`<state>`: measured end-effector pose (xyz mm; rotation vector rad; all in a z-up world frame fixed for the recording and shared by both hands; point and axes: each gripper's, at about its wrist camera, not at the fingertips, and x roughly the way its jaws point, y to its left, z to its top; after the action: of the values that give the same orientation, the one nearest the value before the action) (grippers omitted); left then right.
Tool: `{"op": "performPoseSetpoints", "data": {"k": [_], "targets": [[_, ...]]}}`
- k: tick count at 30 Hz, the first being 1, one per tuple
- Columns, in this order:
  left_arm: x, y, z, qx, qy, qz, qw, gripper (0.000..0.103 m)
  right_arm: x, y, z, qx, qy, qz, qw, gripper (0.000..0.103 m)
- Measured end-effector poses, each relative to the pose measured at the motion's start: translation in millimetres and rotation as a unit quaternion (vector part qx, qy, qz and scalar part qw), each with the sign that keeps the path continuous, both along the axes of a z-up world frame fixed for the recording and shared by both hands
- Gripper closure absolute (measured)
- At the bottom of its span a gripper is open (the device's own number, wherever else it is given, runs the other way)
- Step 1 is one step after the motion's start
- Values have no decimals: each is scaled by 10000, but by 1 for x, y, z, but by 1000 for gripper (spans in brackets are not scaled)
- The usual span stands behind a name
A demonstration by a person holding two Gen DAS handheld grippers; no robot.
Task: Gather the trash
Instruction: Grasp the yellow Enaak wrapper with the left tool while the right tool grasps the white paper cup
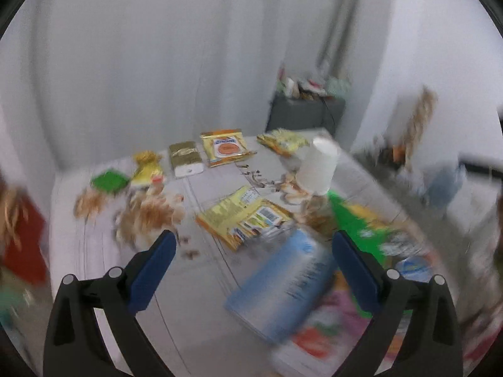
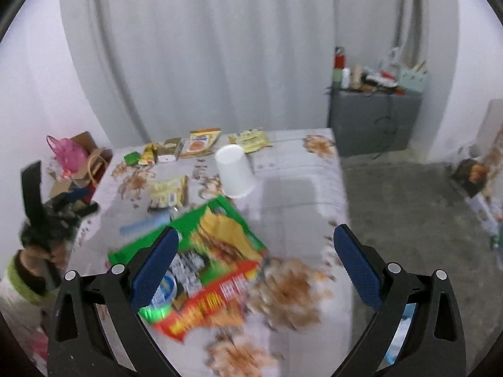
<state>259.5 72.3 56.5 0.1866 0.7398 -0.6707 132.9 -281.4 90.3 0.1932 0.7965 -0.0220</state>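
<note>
Trash lies across a patterned grey table (image 1: 201, 282) (image 2: 298, 188). My left gripper (image 1: 251, 251) is open and empty above a blue packet (image 1: 283, 286) and a yellow wrapper (image 1: 245, 216). My right gripper (image 2: 256, 248) is open and empty above a green and red snack bag (image 2: 213, 260). An upturned white paper cup (image 1: 317, 166) (image 2: 234, 171) stands mid-table. More yellow wrappers (image 1: 224, 147) (image 2: 201, 141) and a green packet (image 1: 110, 180) (image 2: 131, 157) lie along the far edge. Both views are blurred.
A grey cabinet (image 2: 374, 119) with clutter on top stands behind the table at the right. Bags and boxes with a pink bag (image 2: 69, 150) sit left of the table. White curtains hang behind. A person's dark-haired head (image 2: 41, 235) shows at the left.
</note>
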Motion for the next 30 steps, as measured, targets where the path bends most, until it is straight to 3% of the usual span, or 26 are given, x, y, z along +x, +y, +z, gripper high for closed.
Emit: {"op": "performPoseSetpoints", "data": {"k": [4, 10, 14, 21, 25, 30], "targets": [[32, -31, -32, 704, -56, -511, 9962, 6, 65, 6, -14, 146, 212, 254, 9993, 8], [74, -67, -72, 1274, 310, -894, 9873, 6, 132, 17, -40, 70, 452, 397, 9982, 8], [93, -84, -94, 1773, 469, -877, 9791, 6, 156, 23, -56, -173, 611, 493, 9968, 8], [121, -79, -105, 1457, 1104, -593, 9813, 7, 176, 27, -75, -156, 786, 641, 9947, 8], [125, -74, -103, 1407, 1050, -508, 9832, 13, 179, 28, -80, -114, 824, 672, 9943, 14], [125, -63, -93, 1348, 1008, -327, 9852, 42, 181, 28, -83, -39, 913, 653, 9937, 37]]}}
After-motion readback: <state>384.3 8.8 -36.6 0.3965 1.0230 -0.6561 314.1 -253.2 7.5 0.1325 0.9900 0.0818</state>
